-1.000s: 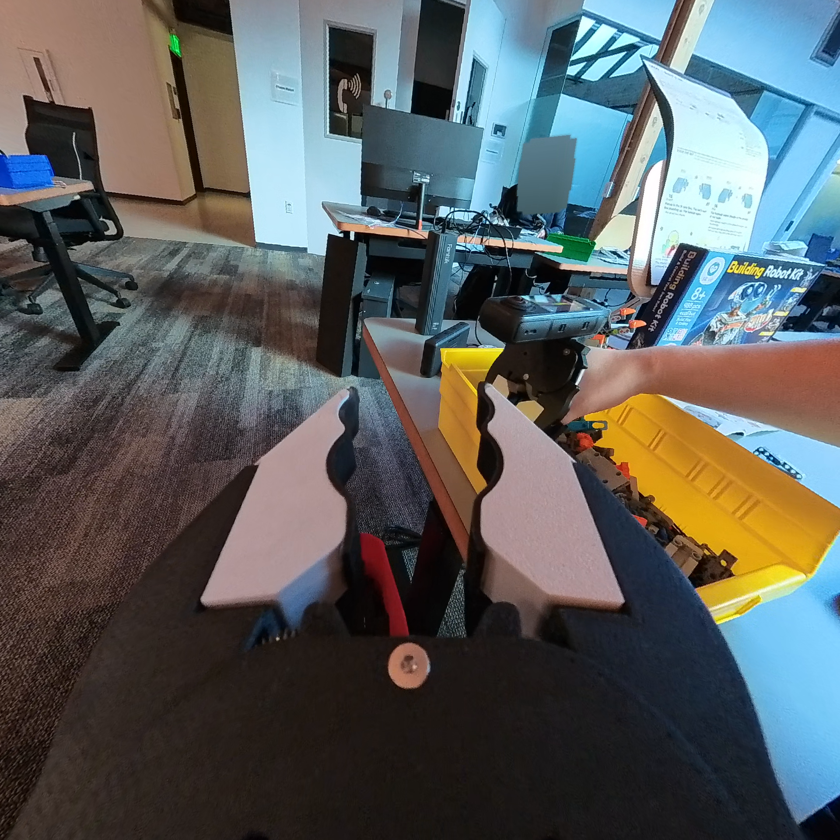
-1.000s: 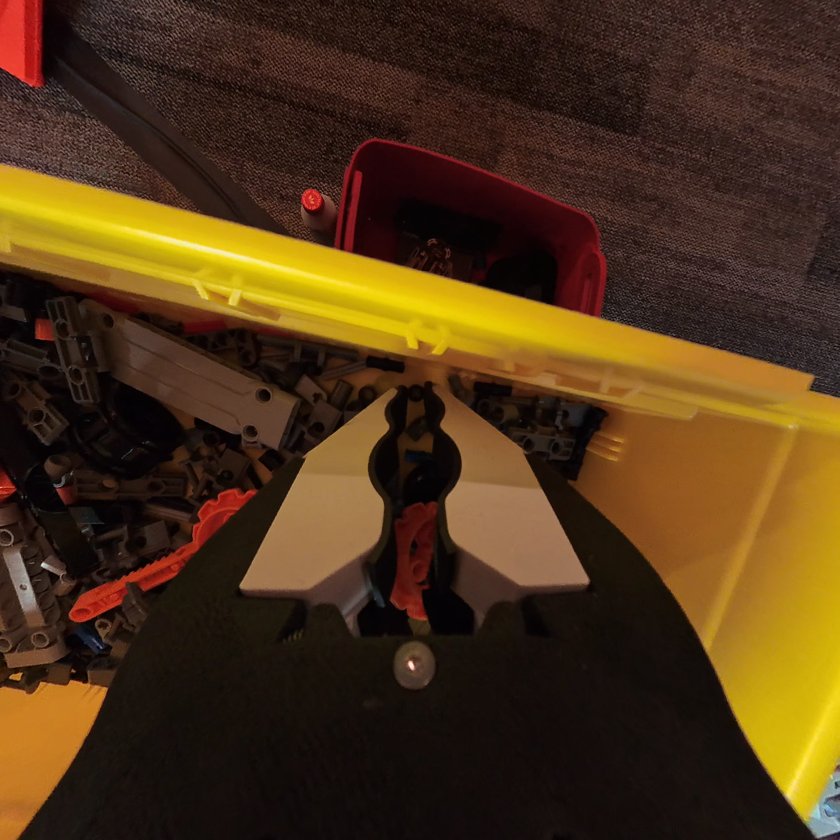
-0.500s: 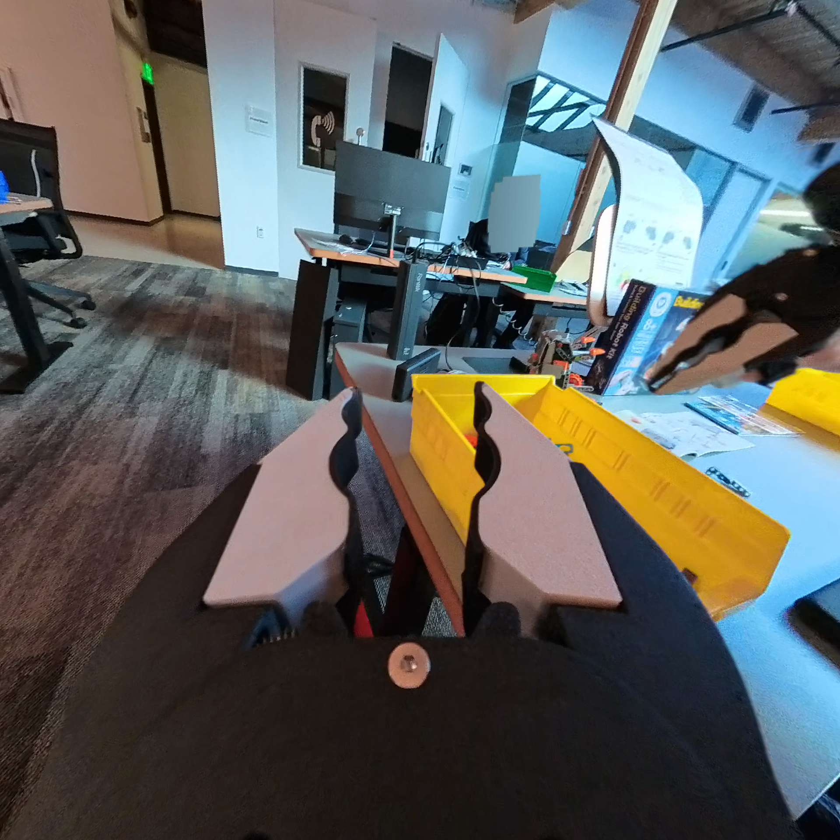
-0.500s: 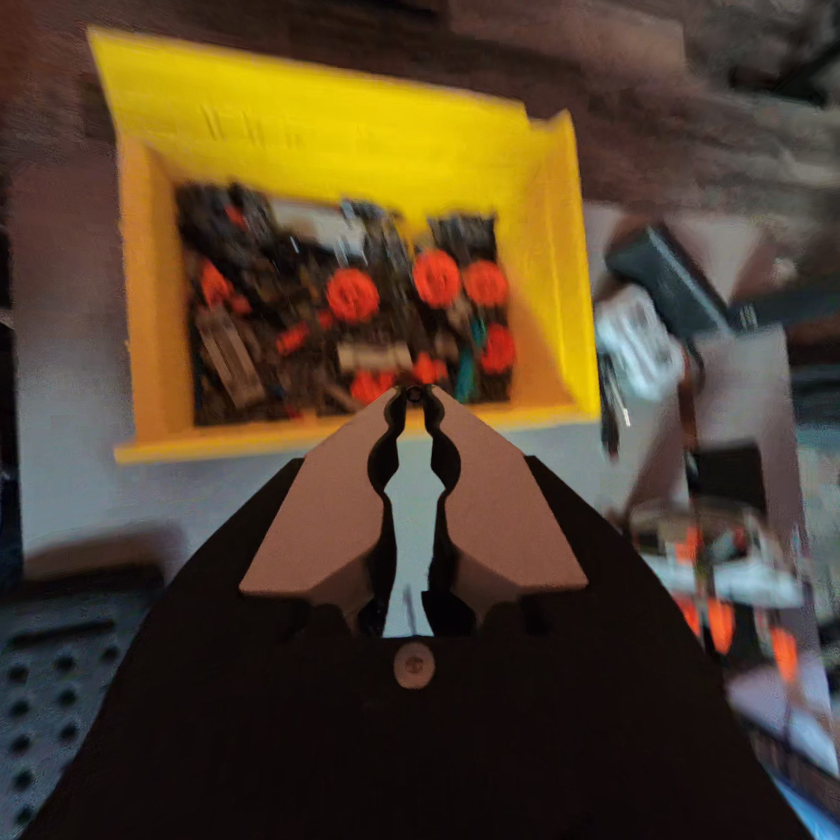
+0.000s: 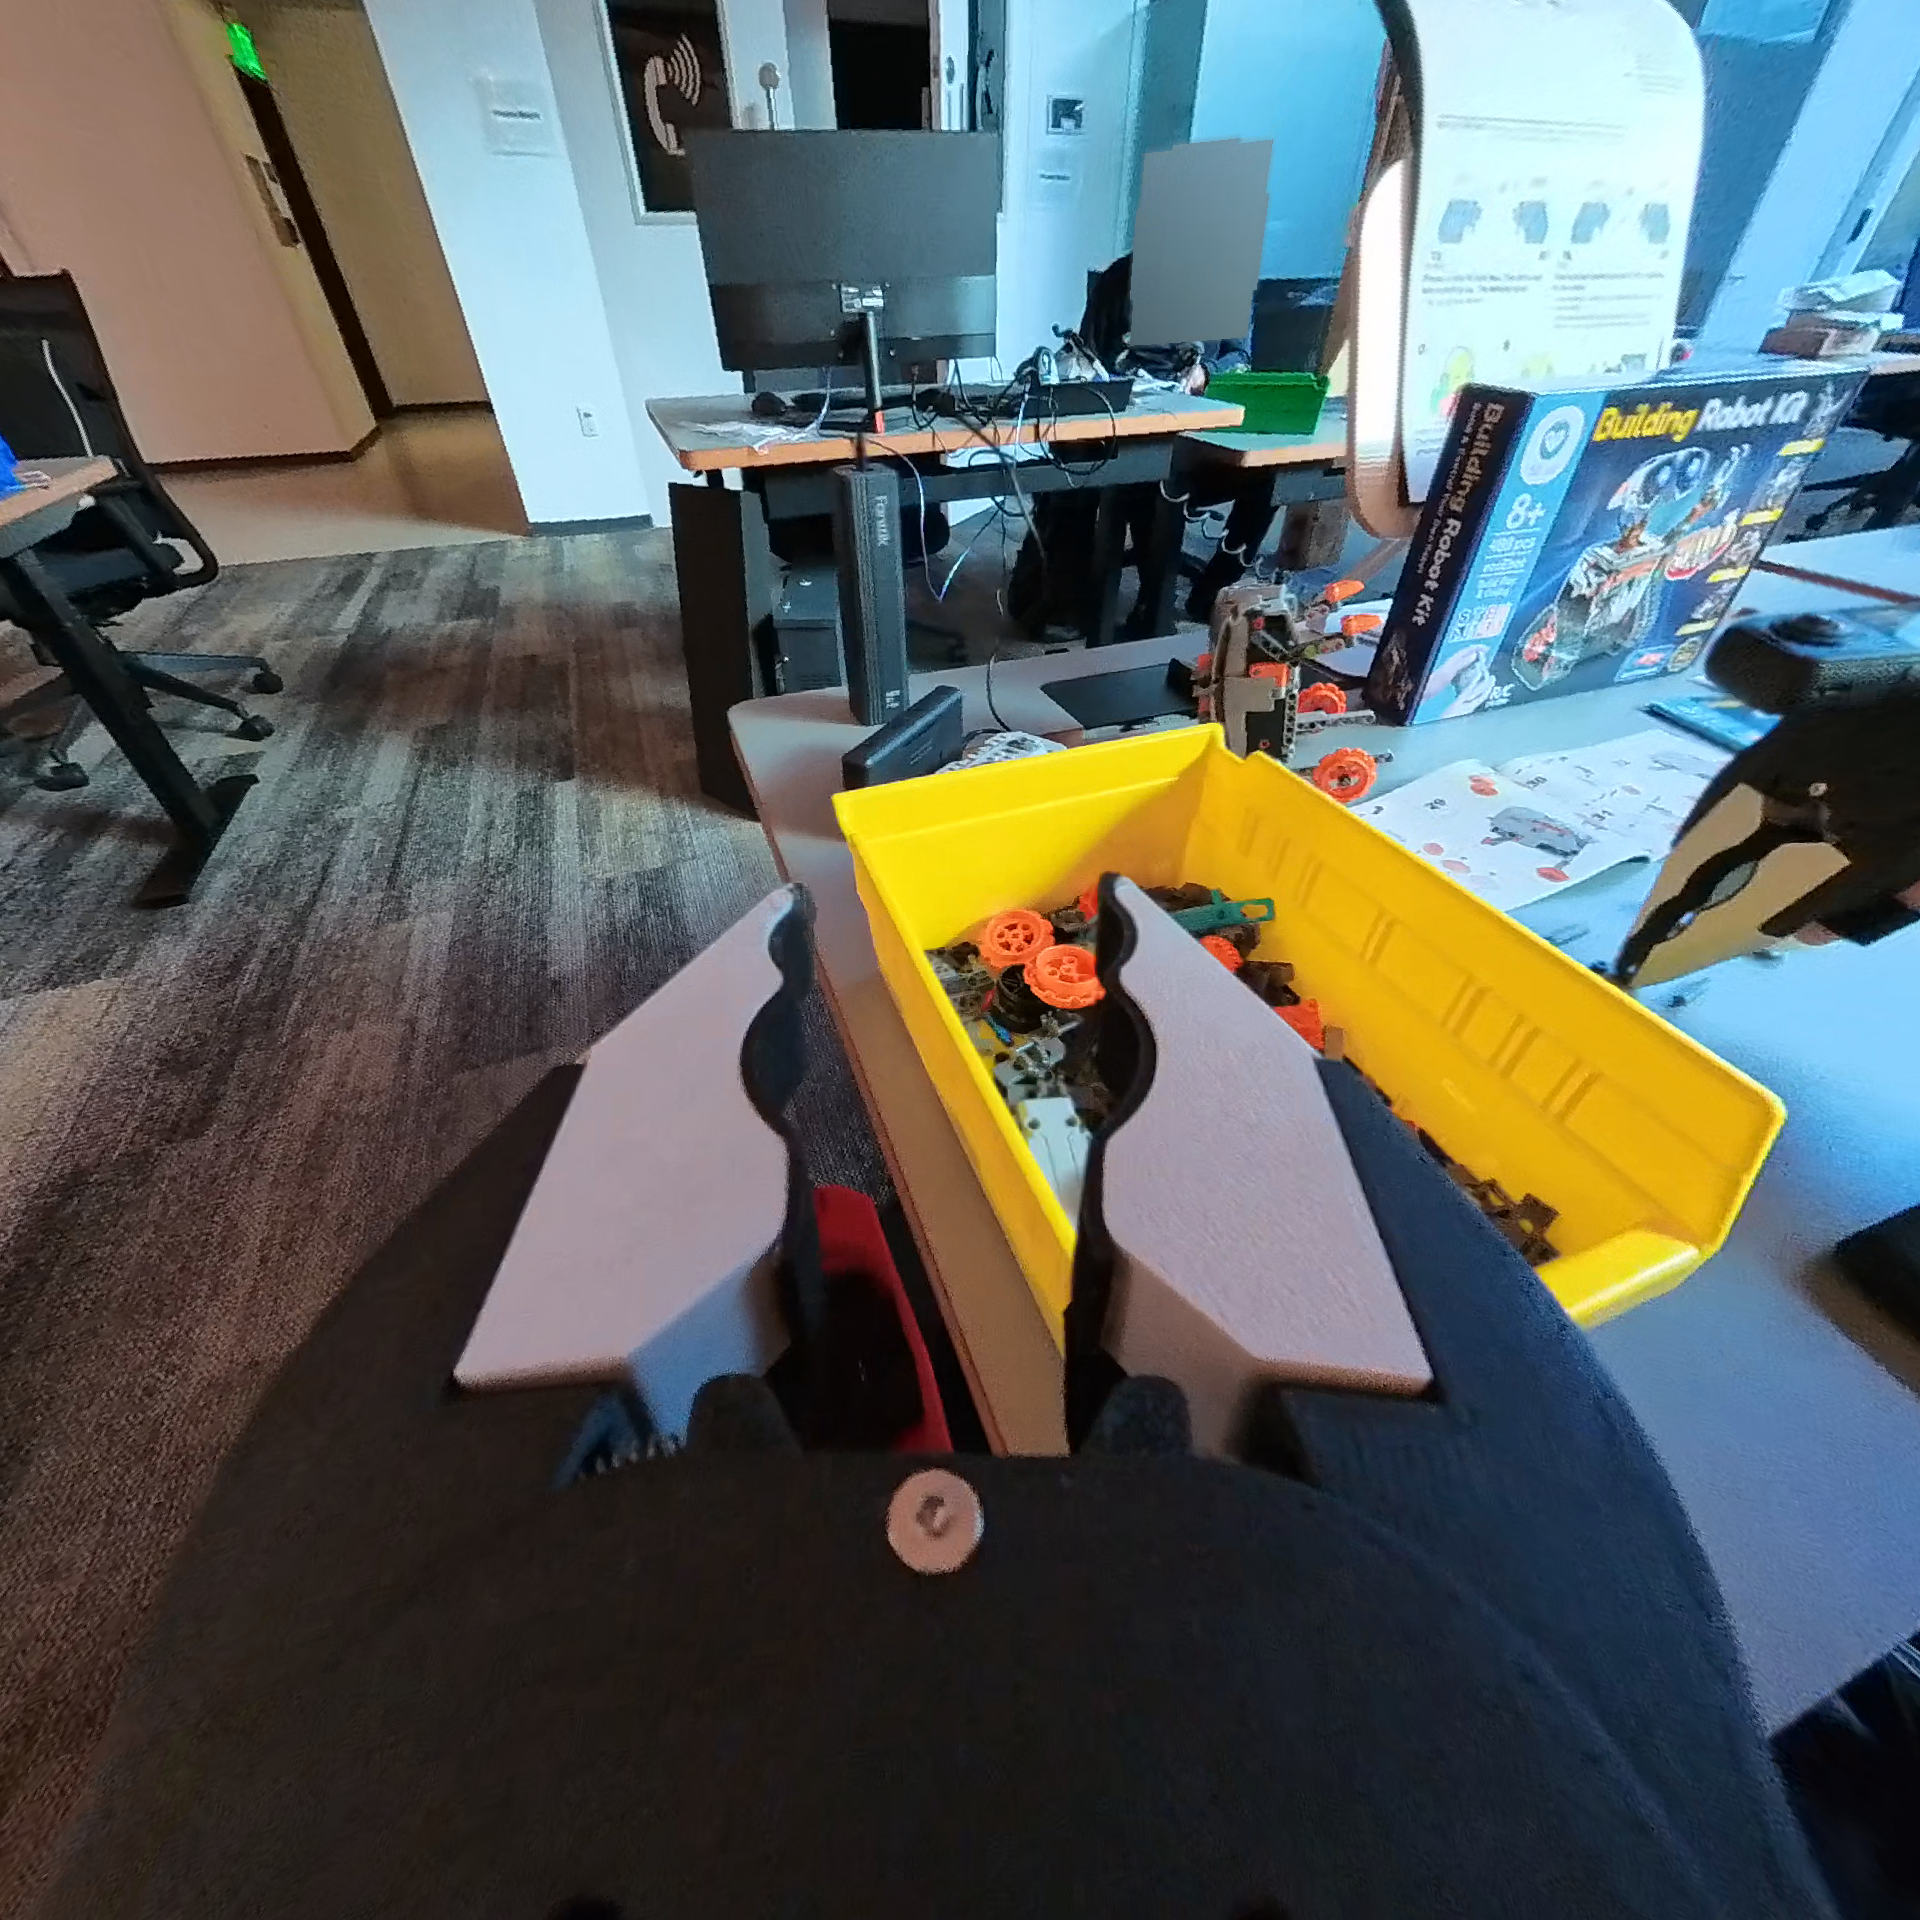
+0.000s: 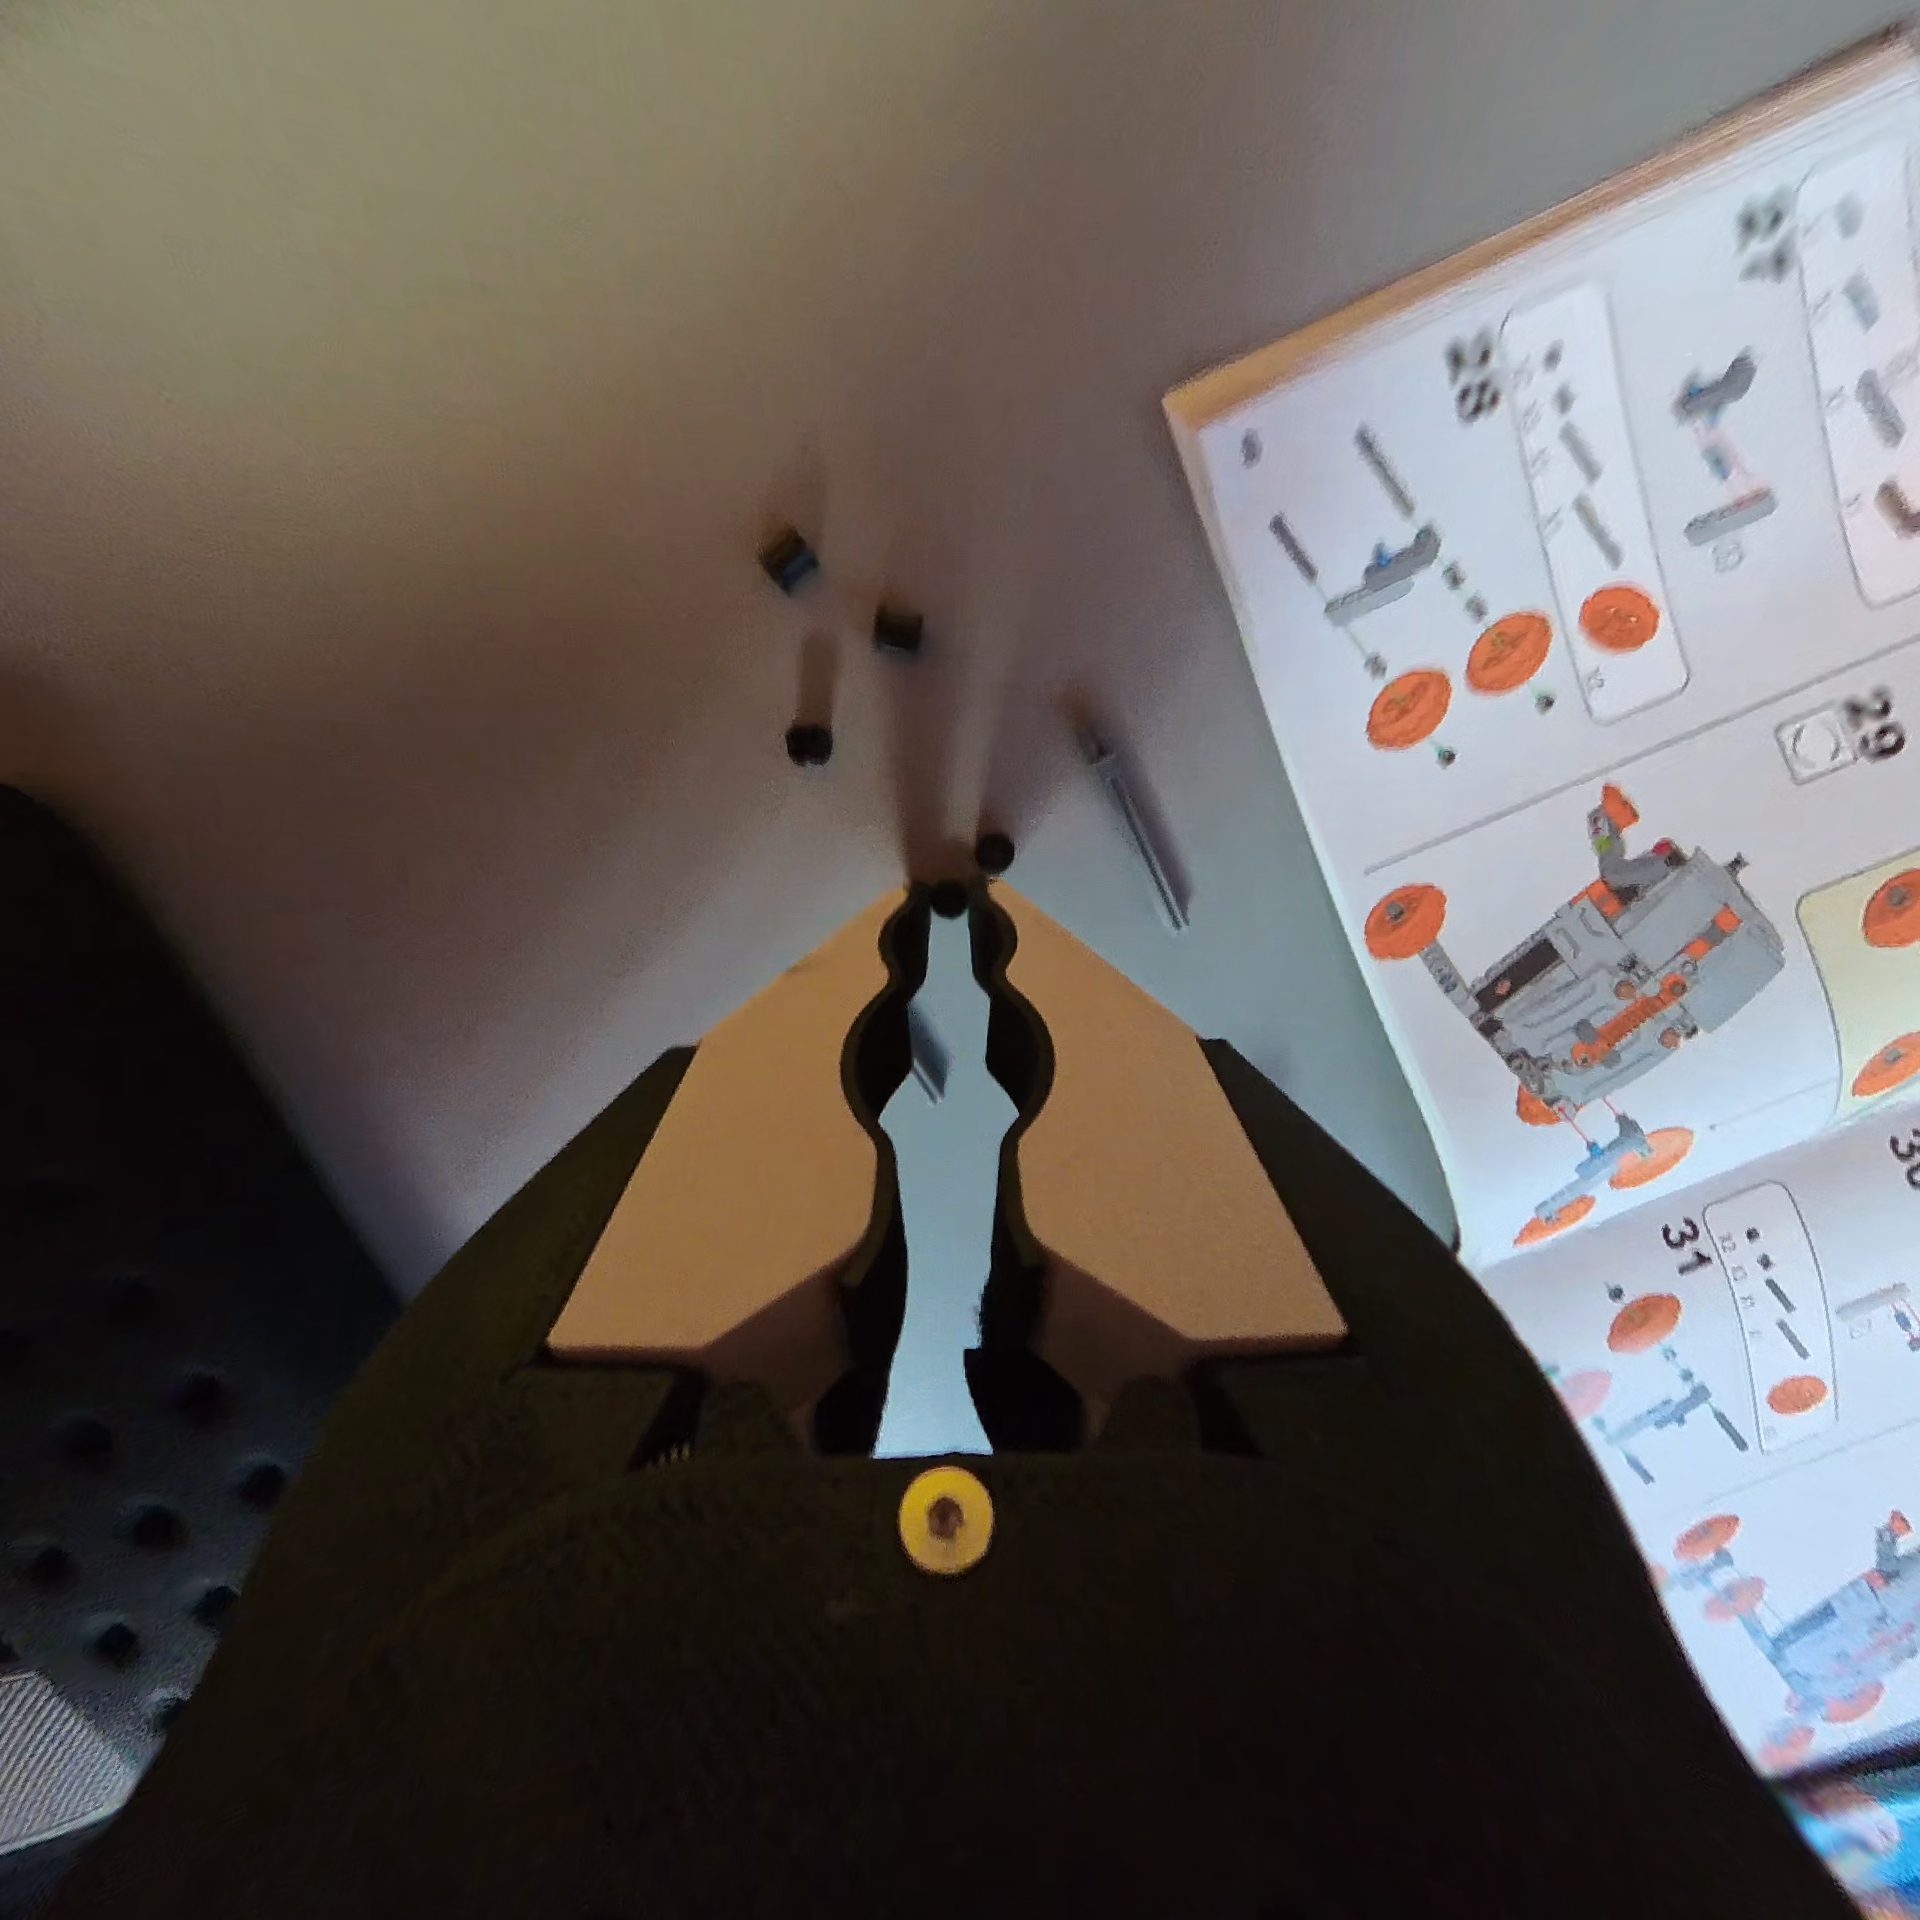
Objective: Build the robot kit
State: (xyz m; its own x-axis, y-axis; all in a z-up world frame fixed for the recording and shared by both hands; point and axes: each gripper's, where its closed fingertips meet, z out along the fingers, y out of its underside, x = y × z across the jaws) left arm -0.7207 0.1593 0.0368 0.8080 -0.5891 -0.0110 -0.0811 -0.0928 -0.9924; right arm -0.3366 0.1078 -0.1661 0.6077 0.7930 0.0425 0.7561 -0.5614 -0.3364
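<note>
My left gripper [image 5: 954, 891] is open and empty, held over the table's left edge beside a yellow bin [image 5: 1455, 997] of grey, black and orange building pieces [image 5: 1039, 966]. My right gripper [image 6: 948, 896] is shut on a small black pin [image 6: 948, 900] at its very tips, low over the grey table. Just ahead of it lie a few small black pieces [image 6: 899, 627] and a grey axle [image 6: 1132, 821]. An open instruction booklet [image 6: 1558, 727] lies to its right. The right gripper also shows in the left wrist view [image 5: 1652, 956], right of the bin.
A kit box [image 5: 1610, 540] and a partly built model [image 5: 1262, 675] stand behind the bin. A red bin [image 5: 873, 1299] sits on the floor below the table edge. A black perforated plate [image 6: 125, 1455] lies left of the right gripper. A desk with a monitor [image 5: 842, 249] stands farther back. The grippers' ends are close to 45 cm from one another. The black perforated plate [image 6: 125, 1455] lies around 20 cm away from my right fingertips.
My right gripper rose out of the yellow bin, shut on a small piece, and swung down to the table beside the booklet. My left gripper shifted closer over the bin, still open.
</note>
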